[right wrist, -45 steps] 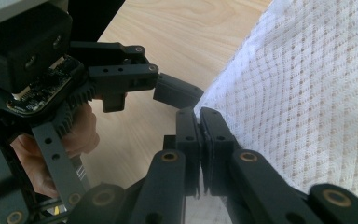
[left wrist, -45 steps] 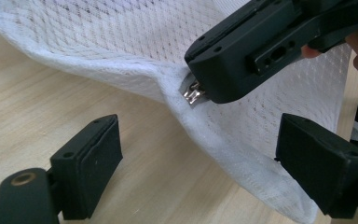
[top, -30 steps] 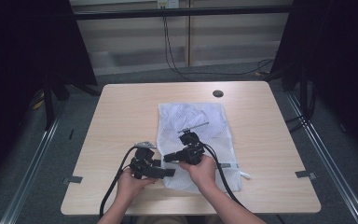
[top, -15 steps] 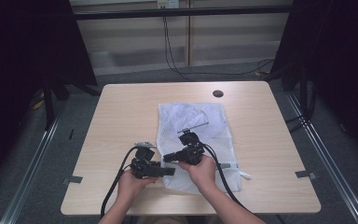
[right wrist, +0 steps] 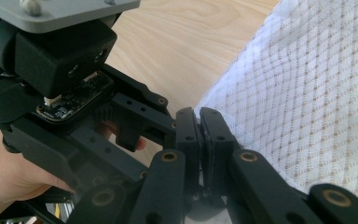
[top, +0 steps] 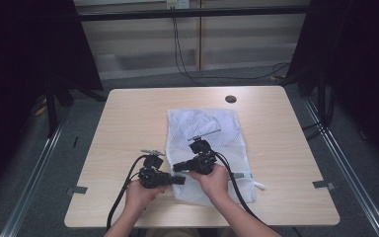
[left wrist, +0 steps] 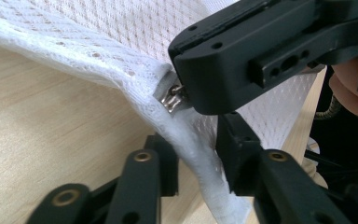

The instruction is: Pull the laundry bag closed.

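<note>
A: What changed?
B: The left hand-held gripper has just been closing, its jaws now around the mesh bag's thick hem, maybe not yet pinching.
A: The right hand-held gripper?
B: Clamped on the zipper pull. White bag, flat on the table; unzipping looks next.

A white mesh laundry bag lies flat on the desk, right of the middle, its long side running from near the far edge toward the near edge. The fabric is an open diamond-pattern net, slightly rumpled at the far end. Along its left near edge runs a thick white padded hem housing the zipper, lifted a little off the wood. A small silver metal zipper pull sits on that hem. A short white strip trails from the bag's near right corner.
</note>
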The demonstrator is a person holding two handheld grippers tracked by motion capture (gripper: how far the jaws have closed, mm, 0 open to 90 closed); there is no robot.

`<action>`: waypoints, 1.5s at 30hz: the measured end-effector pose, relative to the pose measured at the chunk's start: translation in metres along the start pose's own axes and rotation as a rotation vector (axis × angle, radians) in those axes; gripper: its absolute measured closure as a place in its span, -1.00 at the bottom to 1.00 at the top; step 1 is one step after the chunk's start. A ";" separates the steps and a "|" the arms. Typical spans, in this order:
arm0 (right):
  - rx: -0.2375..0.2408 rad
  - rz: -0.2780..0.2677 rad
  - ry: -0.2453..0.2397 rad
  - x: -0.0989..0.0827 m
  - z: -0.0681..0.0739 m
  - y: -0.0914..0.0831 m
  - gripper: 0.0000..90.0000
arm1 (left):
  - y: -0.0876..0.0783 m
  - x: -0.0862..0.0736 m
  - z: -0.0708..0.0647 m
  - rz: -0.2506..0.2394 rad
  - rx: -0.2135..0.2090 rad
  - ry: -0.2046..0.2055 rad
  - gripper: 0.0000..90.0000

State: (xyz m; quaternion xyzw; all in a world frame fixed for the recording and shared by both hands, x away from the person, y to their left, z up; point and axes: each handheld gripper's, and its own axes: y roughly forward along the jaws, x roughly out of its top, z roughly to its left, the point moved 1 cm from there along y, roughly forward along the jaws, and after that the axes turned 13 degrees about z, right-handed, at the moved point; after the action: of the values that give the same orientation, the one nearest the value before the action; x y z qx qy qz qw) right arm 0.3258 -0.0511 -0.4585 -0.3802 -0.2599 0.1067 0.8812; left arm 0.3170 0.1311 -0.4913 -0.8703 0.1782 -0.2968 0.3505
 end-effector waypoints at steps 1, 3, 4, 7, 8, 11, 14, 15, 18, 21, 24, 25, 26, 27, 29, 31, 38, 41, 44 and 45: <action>0.000 0.000 -0.001 0.000 0.000 0.000 0.93 | 0.000 0.000 0.001 0.006 -0.003 0.003 0.62; -0.002 0.000 -0.004 0.000 0.000 0.001 0.93 | 0.000 0.000 0.001 0.008 -0.002 -0.002 0.68; 0.000 -0.002 -0.004 0.000 0.000 0.001 0.93 | 0.000 0.000 0.000 0.002 0.007 -0.011 0.71; 0.001 -0.001 -0.003 0.000 0.000 0.000 0.93 | -0.001 0.000 0.001 0.002 0.018 -0.003 0.83; 0.000 -0.001 -0.005 0.000 0.000 -0.001 0.93 | -0.002 0.000 0.001 0.007 0.012 0.000 0.86; -0.003 -0.003 -0.008 -0.001 -0.001 -0.003 0.93 | -0.003 0.000 0.000 -0.009 0.001 -0.017 0.90; -0.005 -0.005 -0.004 -0.001 -0.002 -0.004 0.93 | -0.004 0.000 0.001 -0.011 0.008 -0.018 0.93; -0.005 -0.005 -0.003 -0.001 -0.002 -0.005 0.93 | -0.004 0.000 0.001 -0.012 0.005 -0.022 0.94; -0.008 -0.005 -0.008 -0.002 -0.003 -0.005 0.93 | -0.005 0.000 0.001 -0.014 0.004 -0.037 0.95; -0.006 -0.002 -0.003 -0.003 -0.004 -0.006 0.93 | -0.006 0.000 0.002 -0.016 -0.012 -0.040 0.95; -0.007 -0.004 -0.007 -0.004 -0.005 -0.007 0.93 | -0.006 0.000 0.002 -0.025 -0.012 -0.044 0.95; -0.007 -0.004 -0.007 -0.004 -0.005 -0.007 0.93 | -0.006 0.000 0.002 -0.025 -0.012 -0.044 0.95; -0.005 -0.004 -0.005 -0.004 -0.006 -0.007 0.94 | -0.006 0.000 0.002 -0.026 -0.010 -0.045 0.95; 0.000 0.000 0.006 -0.005 -0.006 -0.008 0.94 | -0.006 0.000 0.002 -0.027 -0.009 -0.044 0.95; 0.004 0.000 0.003 -0.005 -0.007 -0.009 0.94 | -0.006 0.000 0.001 -0.024 -0.015 -0.043 0.95; 0.003 0.000 0.003 -0.006 -0.007 -0.009 0.94 | -0.005 0.000 0.001 -0.025 -0.015 -0.043 0.95; 0.011 0.001 0.008 -0.007 -0.008 -0.011 0.94 | -0.006 0.001 0.001 -0.026 -0.003 -0.033 0.96; 0.011 0.002 0.004 -0.007 -0.009 -0.011 0.94 | -0.007 0.000 0.002 -0.027 -0.001 -0.034 0.96; 0.008 0.004 0.007 -0.007 -0.010 -0.011 0.94 | -0.007 0.000 0.002 -0.030 -0.006 -0.045 0.96; 0.009 0.005 0.007 -0.008 -0.010 -0.012 0.94 | -0.007 0.001 0.002 -0.025 -0.003 -0.033 0.96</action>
State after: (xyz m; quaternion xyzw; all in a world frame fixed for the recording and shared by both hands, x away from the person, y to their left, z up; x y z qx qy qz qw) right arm 0.3248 -0.0682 -0.4588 -0.3774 -0.2556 0.1087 0.8834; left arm 0.3195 0.1367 -0.4874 -0.8777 0.1619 -0.2863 0.3484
